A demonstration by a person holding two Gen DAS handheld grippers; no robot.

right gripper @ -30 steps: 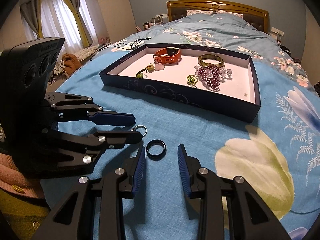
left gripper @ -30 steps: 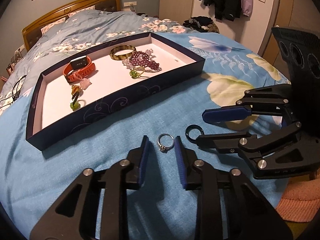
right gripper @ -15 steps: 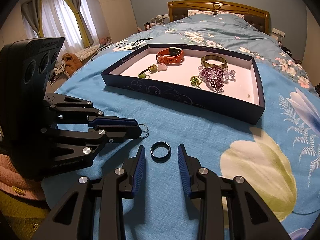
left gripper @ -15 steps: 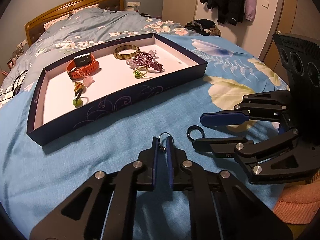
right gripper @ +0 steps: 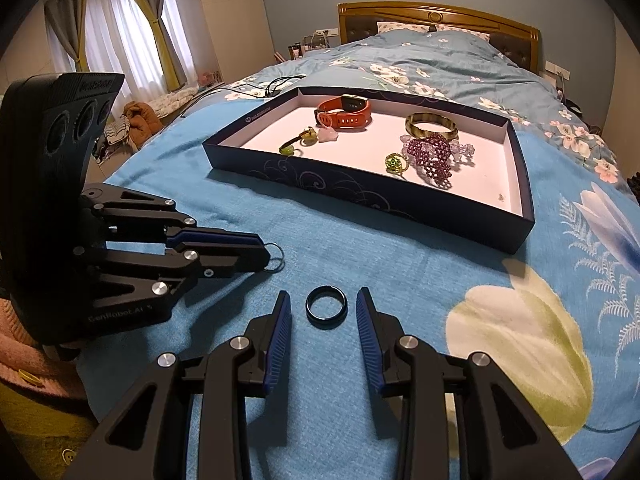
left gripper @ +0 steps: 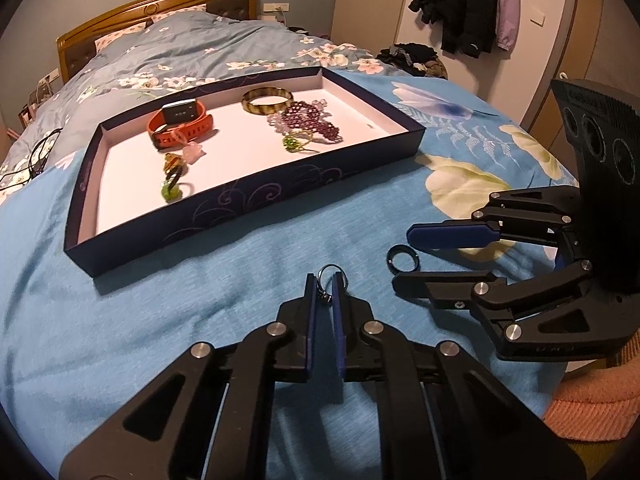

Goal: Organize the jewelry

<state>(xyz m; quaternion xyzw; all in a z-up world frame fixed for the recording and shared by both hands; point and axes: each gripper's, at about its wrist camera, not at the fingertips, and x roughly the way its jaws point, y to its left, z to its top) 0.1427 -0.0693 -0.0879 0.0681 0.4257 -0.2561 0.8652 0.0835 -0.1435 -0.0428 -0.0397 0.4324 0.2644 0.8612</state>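
**Inspector:** Report the left gripper [left gripper: 323, 280].

**Assistant:** Its fingers [left gripper: 309, 304] are clamped on a thin silver ring [left gripper: 329, 276]. The band stands upright between the blue pads, its small stone setting hanging down in the gap, and its top loop projects past the fingertips. In the right wrist view the same ring pokes out beyond the tips.

**Inspector:** And the right gripper [right gripper: 323, 312]?

**Assistant:** Fingers [right gripper: 280, 320] apart, gripping nothing. A dark ring [right gripper: 326, 305] lies flat on the blue bedspread [right gripper: 360, 264] between the pads, touching neither one.

**Inspector:** Position of the two grippers?

**Assistant:** Side by side, near each other, both angled down at the bed, on the near side of the tray [left gripper: 248, 204].

**Inspector:** Contents of the tray?

**Assistant:** The navy tray with a white floor rests on the bedspread. Inside: an orange watch [left gripper: 180, 122], a brown striped bangle [left gripper: 267, 100], a purple beaded piece [left gripper: 308, 118] just beside the bangle, a green-stoned ring [left gripper: 294, 143] against the beads, a pale pink charm [left gripper: 194, 152] touching the watch strap, and a green and dark trinket [left gripper: 173, 184] nearer the front wall.
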